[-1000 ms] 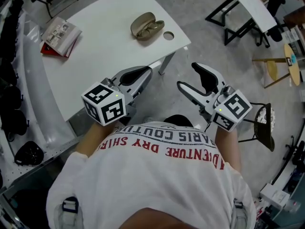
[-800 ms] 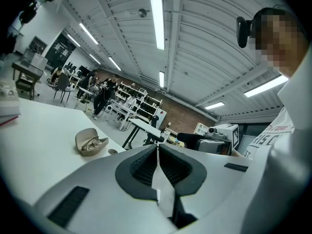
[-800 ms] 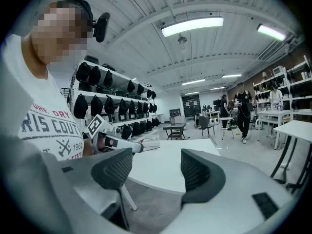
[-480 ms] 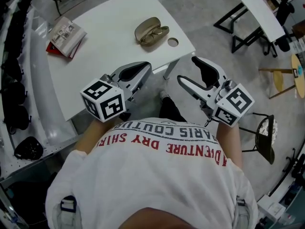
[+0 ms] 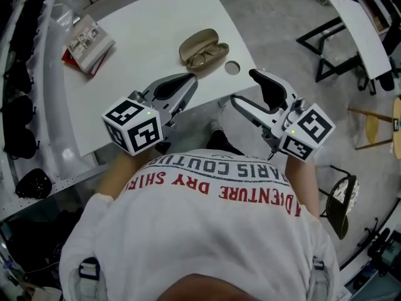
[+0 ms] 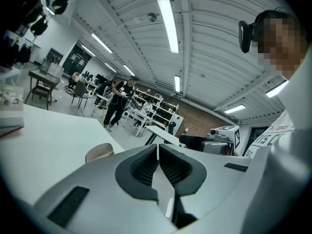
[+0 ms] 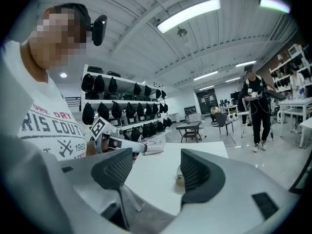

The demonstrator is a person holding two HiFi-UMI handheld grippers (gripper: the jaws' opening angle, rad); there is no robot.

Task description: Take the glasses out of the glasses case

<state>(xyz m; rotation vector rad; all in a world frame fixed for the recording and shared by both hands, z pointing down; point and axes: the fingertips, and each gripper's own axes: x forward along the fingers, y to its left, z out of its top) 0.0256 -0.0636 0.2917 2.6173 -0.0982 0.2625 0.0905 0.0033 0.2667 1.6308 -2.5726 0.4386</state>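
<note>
The bench (image 5: 156,17) is seen across the upper left and centre of the head view. A stack of booklets (image 5: 86,37) is laid on it toward the upper left. The glasses case (image 5: 198,41) is set open nearer the bench's right side, and the glasses (image 5: 208,56) are held in its lower right half. A round mark (image 5: 232,68) is found just right of the case, close to the bench edge. The left tool (image 5: 185,83) is held over the bench's lower edge, below the case. The right tool (image 5: 245,88) is held to its right, at the bench's lower right corner, below the round mark. A second bench (image 5: 363,27) is placed at the upper right, well apart.
</note>
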